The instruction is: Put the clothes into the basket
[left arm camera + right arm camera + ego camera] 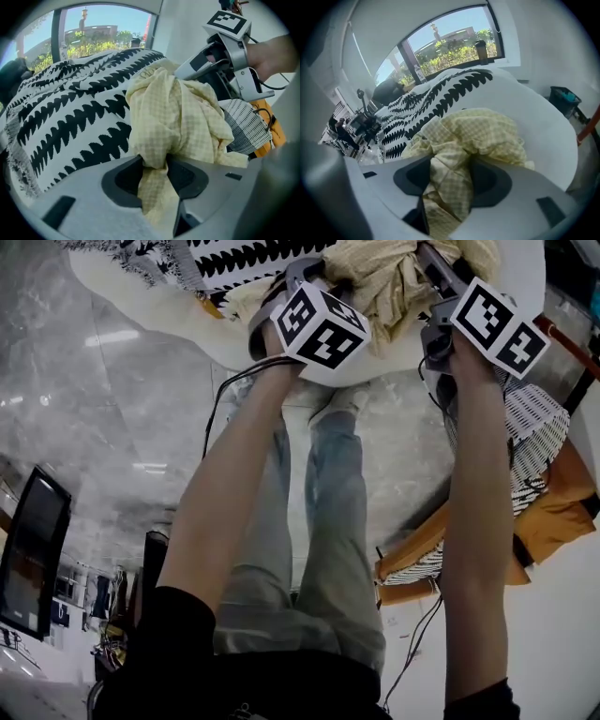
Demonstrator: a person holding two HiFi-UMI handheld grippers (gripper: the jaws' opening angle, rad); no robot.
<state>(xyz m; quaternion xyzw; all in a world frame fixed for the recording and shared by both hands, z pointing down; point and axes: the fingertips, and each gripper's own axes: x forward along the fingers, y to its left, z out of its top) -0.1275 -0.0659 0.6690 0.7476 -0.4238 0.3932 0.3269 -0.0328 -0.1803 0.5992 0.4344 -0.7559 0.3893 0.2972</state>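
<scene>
A crumpled yellow checked garment [384,277] lies on a white rounded surface [141,296] at the top of the head view. My left gripper [305,273] reaches into its left side and my right gripper [433,263] into its right side. In the left gripper view the cloth [173,112] is pinched between the pads of the left gripper [155,171]. The right gripper view shows a fold of the same garment [487,133] squeezed between the pads of the right gripper [450,180]. The orange basket [553,512] stands lower right and holds a striped cloth [534,427].
A black-and-white patterned cloth [75,103] covers the surface left of the garment. The person's legs [319,521] stand on the glossy grey floor between the arms. A dark bin [565,101] sits on the floor beyond the surface's far edge.
</scene>
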